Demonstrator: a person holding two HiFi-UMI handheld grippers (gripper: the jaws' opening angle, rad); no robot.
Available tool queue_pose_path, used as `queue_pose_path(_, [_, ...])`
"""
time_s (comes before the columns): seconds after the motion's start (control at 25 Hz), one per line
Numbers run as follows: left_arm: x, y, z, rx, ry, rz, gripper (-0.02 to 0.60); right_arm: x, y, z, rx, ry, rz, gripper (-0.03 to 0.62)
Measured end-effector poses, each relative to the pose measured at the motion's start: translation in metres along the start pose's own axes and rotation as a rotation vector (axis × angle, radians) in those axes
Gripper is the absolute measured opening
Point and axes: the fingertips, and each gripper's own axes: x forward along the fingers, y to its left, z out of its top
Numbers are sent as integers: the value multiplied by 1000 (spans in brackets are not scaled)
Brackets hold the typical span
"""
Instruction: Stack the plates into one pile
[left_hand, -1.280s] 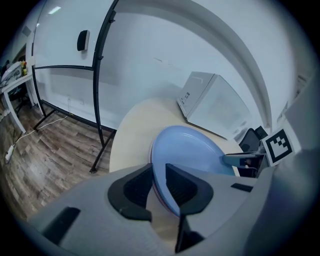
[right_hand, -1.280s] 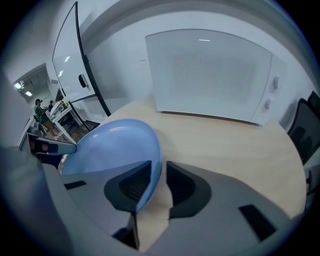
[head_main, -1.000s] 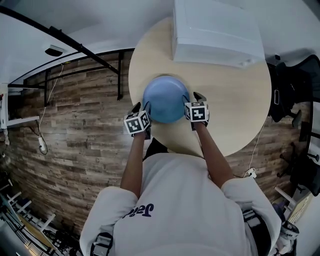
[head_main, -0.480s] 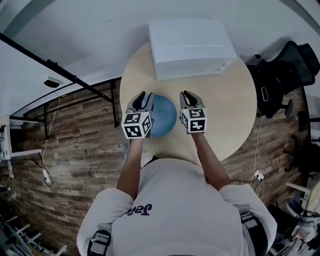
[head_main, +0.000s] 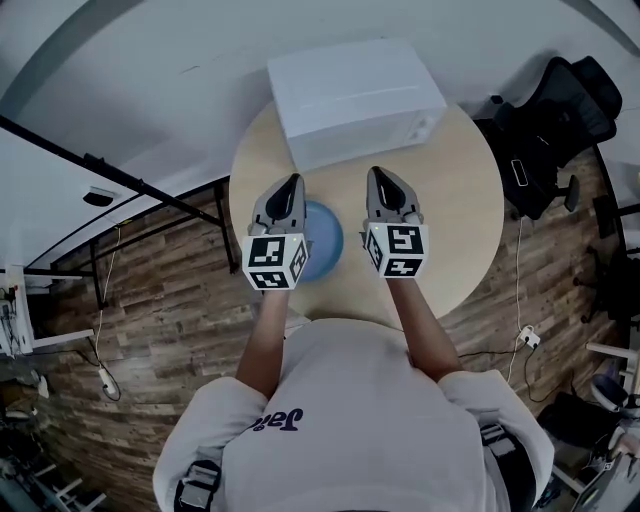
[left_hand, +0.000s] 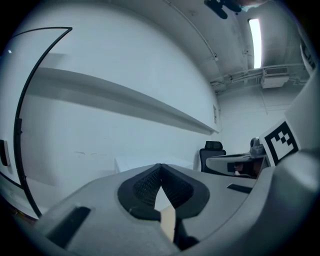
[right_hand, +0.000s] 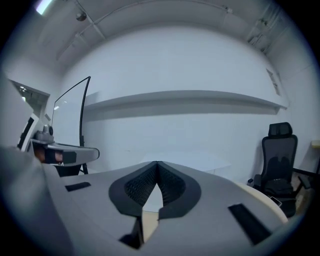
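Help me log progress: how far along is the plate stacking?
Done: one blue pile sits on the table; no loose plates show. In hand: nothing; left gripper and right gripper have just closed empty, above the table. Left: apparently nothing.

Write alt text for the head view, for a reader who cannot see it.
Seen from above, a person in a white sweatshirt holds the left gripper and right gripper over a round table, both just closed on nothing. A blue plate lies on the table, partly behind the left gripper, and a white box stands at the far edge.
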Motion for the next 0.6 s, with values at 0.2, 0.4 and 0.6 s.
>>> queue_pose_path(0.2, [1,-6,-4,-5,-7,-11,14,-11,-9,10,19,-25,-14,14])
queue_pose_path(0.4, [1,-6,-6,-30,-10,-17,14,-12,-13,9,16,-18,-15,14])
queue_pose_path(0.6, [-1,-7,-4,-12,-23,-29,14,-10,-11,11,14,-23,-20,14])
